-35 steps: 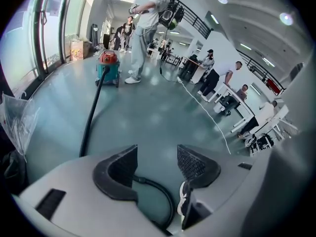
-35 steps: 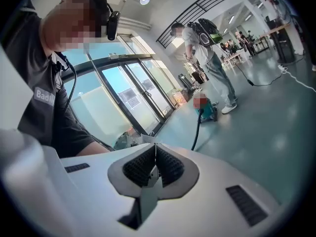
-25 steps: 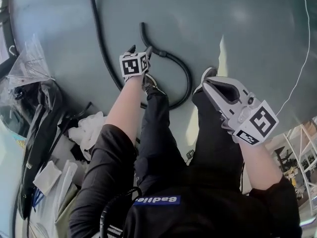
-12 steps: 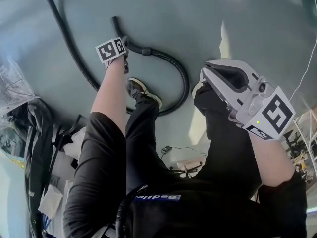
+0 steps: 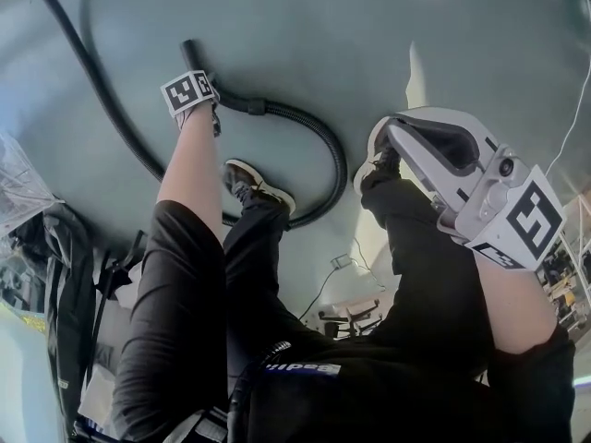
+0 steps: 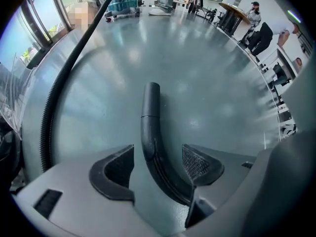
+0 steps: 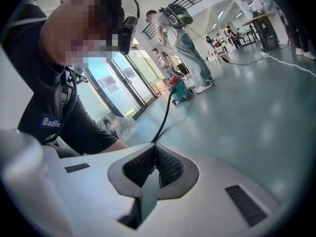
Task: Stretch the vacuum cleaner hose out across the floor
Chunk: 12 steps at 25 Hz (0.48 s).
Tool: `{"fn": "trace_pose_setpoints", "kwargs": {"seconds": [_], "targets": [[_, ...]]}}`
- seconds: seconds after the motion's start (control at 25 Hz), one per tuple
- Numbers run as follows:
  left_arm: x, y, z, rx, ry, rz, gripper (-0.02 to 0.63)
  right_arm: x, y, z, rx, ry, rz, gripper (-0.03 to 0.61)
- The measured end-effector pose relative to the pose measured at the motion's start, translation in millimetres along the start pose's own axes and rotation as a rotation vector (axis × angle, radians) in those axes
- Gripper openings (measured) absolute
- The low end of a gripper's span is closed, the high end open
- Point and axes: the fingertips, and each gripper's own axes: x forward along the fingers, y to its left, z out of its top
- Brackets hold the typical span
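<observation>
We hold the left claw wide, low over the floor | hose end lies between its jaws, ungripped | hose curves round our shoe | right claw closed, empty

Black ribbed hose, smooth-tipped, lies in a hooked curve on the floor, probably one length.
</observation>
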Motion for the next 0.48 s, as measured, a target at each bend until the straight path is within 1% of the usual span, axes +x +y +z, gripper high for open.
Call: {"fn": "trace_pose_setpoints", "kwargs": {"seconds": [0.16,0.24,0.32,0.48], "targets": [[11.9,-4.6,-2.9,-0.015,0.038,-0.018,0.307,-1.0,-5.4,-1.8,0.001,-0.002,-0.032,0.006],[15.1,-1.7,-5.5,-0.045,0.046,-0.023,0.307,-0.1,-4.8,1.4,0.002,-0.014,-0.043,0.005],[14.2,4.0,-6.7,-0.067,0.041,-0.020,0.309,0.8,-4.7,3.1,0.002,-0.020,-0.047,0.005],[11.9,7.6,-7.5,-0.061,0.019,-0.018,0.303,-1.9,-9.1,0.6,0.007,-0.034,-0.069,0.005]]}}
